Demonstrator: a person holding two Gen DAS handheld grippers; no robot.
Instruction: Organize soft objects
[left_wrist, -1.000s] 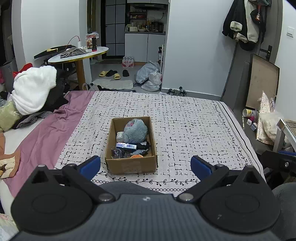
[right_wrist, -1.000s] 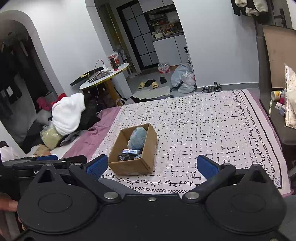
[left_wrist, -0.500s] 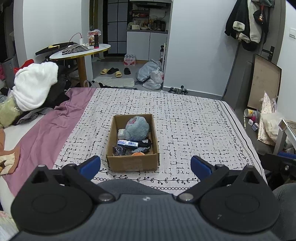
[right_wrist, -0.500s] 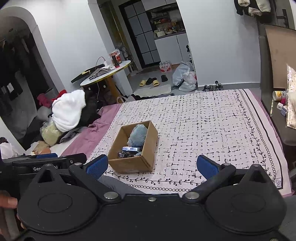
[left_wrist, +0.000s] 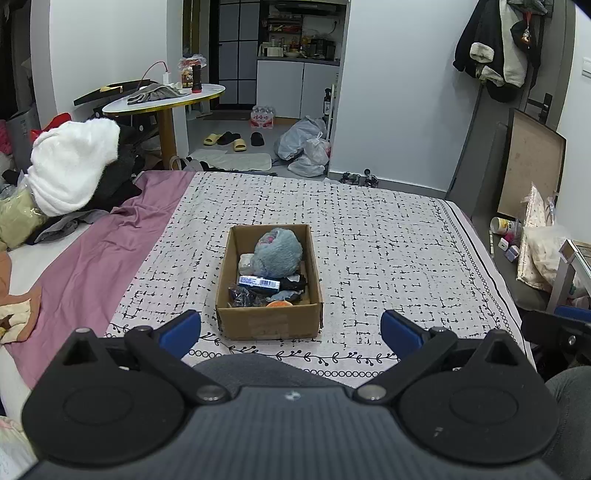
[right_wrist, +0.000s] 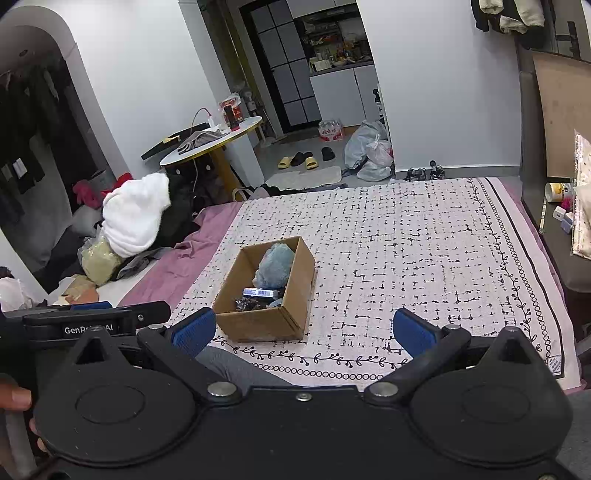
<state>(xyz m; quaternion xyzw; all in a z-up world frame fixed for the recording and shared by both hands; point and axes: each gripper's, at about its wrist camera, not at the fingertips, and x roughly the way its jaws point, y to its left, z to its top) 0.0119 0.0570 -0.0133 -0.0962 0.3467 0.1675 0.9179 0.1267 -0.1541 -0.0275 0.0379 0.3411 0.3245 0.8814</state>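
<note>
An open cardboard box (left_wrist: 269, 325) (right_wrist: 258, 325) rests on the patterned bedspread near the bed's front edge. Inside lie a fluffy blue-grey soft toy (left_wrist: 277, 251) (right_wrist: 275, 266), a blue-and-white packet (left_wrist: 258, 282), dark wrapped items and something orange (left_wrist: 277, 304). My left gripper (left_wrist: 291, 328) stands open just short of the box, nothing between its blue pads. My right gripper (right_wrist: 303, 330) is open too, to the right of the box, also holding nothing. The left gripper's body shows at the left edge of the right wrist view.
A pile of clothes with a white fleece (left_wrist: 74, 166) lies on the mauve sheet (left_wrist: 85, 273) at the left. A round table (left_wrist: 166, 99), slippers and bags stand beyond the bed. A bedside shelf with small items (left_wrist: 509, 236) lies to the right. A person's knee (left_wrist: 258, 365) is below.
Both grippers have tilted and risen slightly, so the box sits a little higher and farther in each view. Neither gripper has changed its opening.
</note>
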